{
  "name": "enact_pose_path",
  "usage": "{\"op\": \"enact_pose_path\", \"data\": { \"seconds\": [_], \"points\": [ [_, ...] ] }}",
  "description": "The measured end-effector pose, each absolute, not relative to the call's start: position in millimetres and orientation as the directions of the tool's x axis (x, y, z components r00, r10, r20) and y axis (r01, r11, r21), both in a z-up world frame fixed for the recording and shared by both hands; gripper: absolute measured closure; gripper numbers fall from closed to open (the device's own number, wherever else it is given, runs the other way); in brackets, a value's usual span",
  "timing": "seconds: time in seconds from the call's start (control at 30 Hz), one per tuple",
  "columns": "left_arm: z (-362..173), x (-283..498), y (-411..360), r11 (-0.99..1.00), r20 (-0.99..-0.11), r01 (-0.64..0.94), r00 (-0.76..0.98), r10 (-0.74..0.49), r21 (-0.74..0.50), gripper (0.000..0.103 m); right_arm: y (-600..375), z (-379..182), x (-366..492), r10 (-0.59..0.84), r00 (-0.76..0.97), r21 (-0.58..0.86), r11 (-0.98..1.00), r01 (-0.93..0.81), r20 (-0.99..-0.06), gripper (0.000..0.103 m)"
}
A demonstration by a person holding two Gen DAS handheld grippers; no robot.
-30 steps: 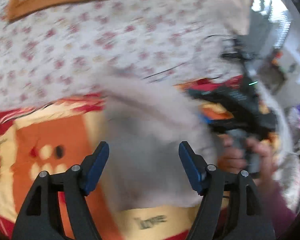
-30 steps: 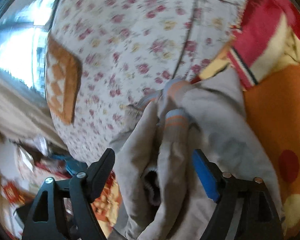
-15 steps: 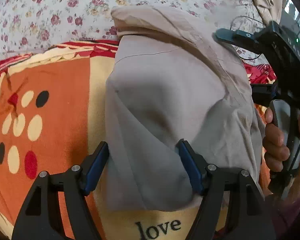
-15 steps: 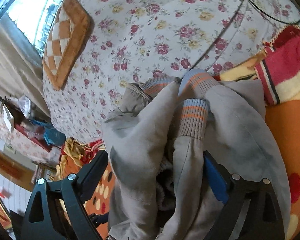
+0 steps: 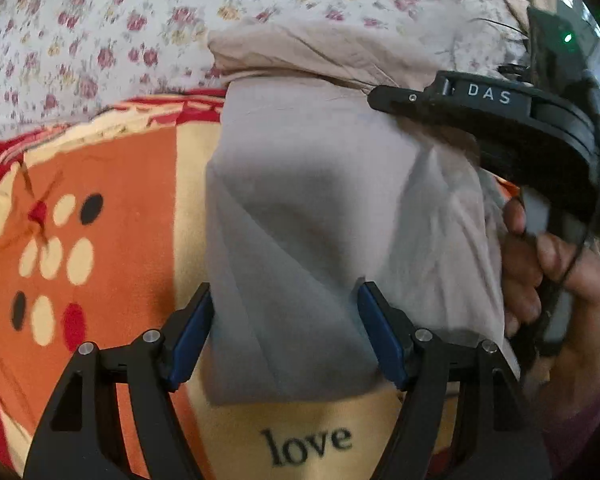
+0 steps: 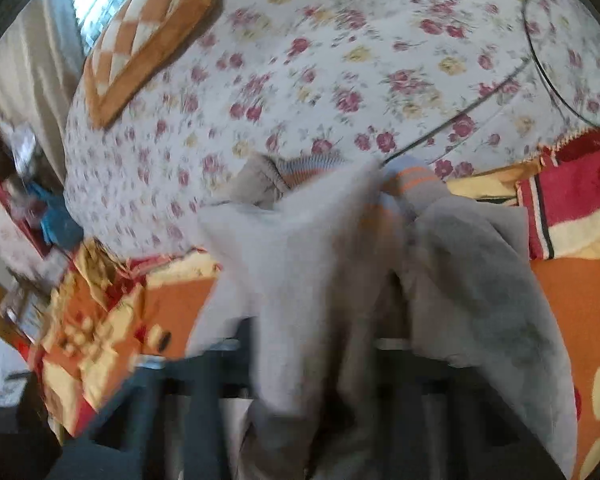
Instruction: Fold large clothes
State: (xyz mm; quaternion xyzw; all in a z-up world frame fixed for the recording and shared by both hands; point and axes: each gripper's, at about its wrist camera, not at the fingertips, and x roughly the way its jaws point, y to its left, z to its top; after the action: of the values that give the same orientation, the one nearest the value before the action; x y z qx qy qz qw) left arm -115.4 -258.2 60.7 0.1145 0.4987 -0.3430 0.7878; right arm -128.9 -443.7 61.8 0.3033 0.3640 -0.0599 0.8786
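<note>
A grey garment (image 5: 320,208) lies folded into a block on the orange blanket (image 5: 111,184). My left gripper (image 5: 283,300) stands open low over its near end, one blue pad on each side of the fold. In the left wrist view my right gripper (image 5: 380,98) reaches over the garment's far right side, held by a person's hand (image 5: 540,272). In the blurred right wrist view the right gripper (image 6: 316,344) has its jaws closing, with bunched grey fabric (image 6: 480,280) between them. Striped cuffs (image 6: 416,184) show at the fabric's far end.
A floral sheet (image 6: 380,60) covers the bed beyond the blanket, with a thin cable (image 6: 540,72) across it. An orange checkered cushion (image 6: 139,44) lies at the far left near the window. Clutter (image 6: 27,200) sits beside the bed on the left. The blanket bears the word "love" (image 5: 306,446).
My left gripper has come down closer to the folded garment. The right gripper's wide jaws have drawn in on the bunched fabric, and its view has rolled and shifted sideways.
</note>
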Motion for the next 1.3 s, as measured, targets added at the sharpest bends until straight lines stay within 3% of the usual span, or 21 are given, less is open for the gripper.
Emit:
{"op": "enact_pose_path", "data": {
  "seconds": [0.17,0.27,0.3,0.33,0.37,0.43,0.57,0.67,0.8,0.87,0.9,1.0,1.23,1.3],
  "points": [
    [102.7,-115.9,-238.4,0.757,-0.785,0.645,0.411,-0.464,-0.110,0.031,-462.6,93.0,-152.4,0.070,0.795,0.517,0.793,0.322,-0.603,0.086],
    [93.7,-105.4,-243.5,0.764,-0.801,0.631,0.383,-0.461,-0.138,0.031,-483.9,96.2,-161.9,0.012,0.792,0.497,0.785,0.371,-0.611,0.086],
    [87.1,-102.6,-247.9,0.763,-0.811,0.631,0.369,-0.454,-0.139,0.031,-490.1,86.0,-159.3,0.034,0.762,0.498,0.775,0.388,-0.646,0.082],
    [80.8,-103.2,-252.3,0.761,-0.821,0.635,0.358,-0.445,-0.136,0.031,-495.4,73.8,-158.0,0.052,0.728,0.503,0.756,0.418,-0.684,0.069],
    [72.5,-102.4,-257.2,0.759,-0.834,0.639,0.346,-0.430,-0.126,0.031,-499.2,65.6,-160.0,0.051,0.703,0.503,0.735,0.455,-0.710,0.063],
    [63.7,-102.3,-261.6,0.756,-0.845,0.644,0.335,-0.416,-0.117,0.031,-507.5,64.8,-177.3,-0.005,0.682,0.487,0.695,0.528,-0.732,0.052],
    [62.6,-103.9,-264.1,0.756,-0.848,0.645,0.333,-0.412,-0.114,0.031,-502.0,107.6,-210.1,-0.148,0.675,0.354,0.760,0.545,-0.722,0.052],
    [63.2,-105.2,-267.8,0.753,-0.849,0.648,0.331,-0.412,-0.113,0.031,-472.5,117.8,-210.8,-0.043,0.679,0.336,0.845,0.416,-0.733,0.053],
    [62.3,-104.6,-270.0,0.753,-0.849,0.649,0.331,-0.411,-0.112,0.031,-442.1,90.2,-199.4,-0.030,0.592,0.239,0.897,0.372,-0.806,0.058],
    [61.4,-103.5,-268.2,0.750,-0.850,0.649,0.318,-0.420,-0.127,0.031,-445.9,66.1,-196.5,-0.154,0.493,0.074,0.908,0.412,-0.856,0.058],
    [60.9,-102.7,-266.9,0.752,-0.850,0.645,0.313,-0.424,-0.138,0.029,-454.5,55.1,-198.9,-0.177,0.475,0.059,0.896,0.441,-0.862,0.057],
    [62.0,-100.5,-265.5,0.762,-0.856,0.629,0.302,-0.420,-0.152,0.029,-479.2,37.2,-205.6,-0.077,0.477,0.192,0.851,0.489,-0.875,0.058],
    [77.8,-88.0,-268.7,0.779,-0.839,0.617,0.360,-0.407,-0.113,0.029,-470.6,90.2,-219.1,-0.071,0.604,0.285,0.834,0.472,-0.794,0.051],
    [77.4,-79.4,-271.7,0.789,-0.840,0.603,0.364,-0.402,-0.117,0.029,-457.7,104.5,-202.7,-0.088,0.636,0.249,0.872,0.421,-0.766,0.033]
  ]
}}
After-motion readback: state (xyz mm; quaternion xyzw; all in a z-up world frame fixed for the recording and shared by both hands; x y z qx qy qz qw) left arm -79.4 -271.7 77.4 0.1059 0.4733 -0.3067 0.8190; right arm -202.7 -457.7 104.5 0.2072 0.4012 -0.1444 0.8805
